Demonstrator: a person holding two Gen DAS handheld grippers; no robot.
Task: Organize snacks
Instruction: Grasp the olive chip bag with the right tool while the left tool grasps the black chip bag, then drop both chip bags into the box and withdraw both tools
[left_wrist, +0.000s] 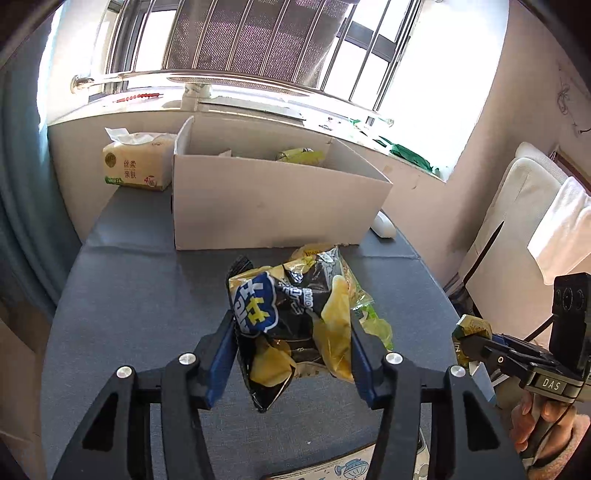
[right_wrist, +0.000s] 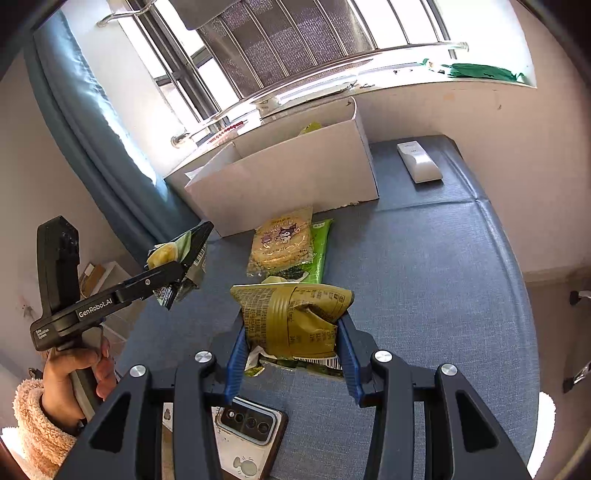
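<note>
Chip bag: a black and yellow chip bag (left_wrist: 295, 325) is pinched between the blue pads of the left tool (left_wrist: 291, 354), held above the grey tabletop (left_wrist: 140, 295).
Olive packet: the right tool (right_wrist: 291, 350) is clamped on a crumpled olive packet (right_wrist: 295, 314), also off the tabletop.
Box: a white cardboard box (left_wrist: 273, 206) stands open at the far end of the tabletop, with a yellow-green packet (left_wrist: 299, 156) showing over its rim.
Right view only: a cookie packet (right_wrist: 280, 245) and a green packet (right_wrist: 318, 247) lie side by side just before the box; a phone (right_wrist: 247, 432) lies under the tool; a white remote (right_wrist: 419, 162) lies right of the box.
Left view only: a tissue pack (left_wrist: 136, 164) sits left of the box, apparently touching it.
In the way: in the left view the held chip bag hides most of the two lying packets.
</note>
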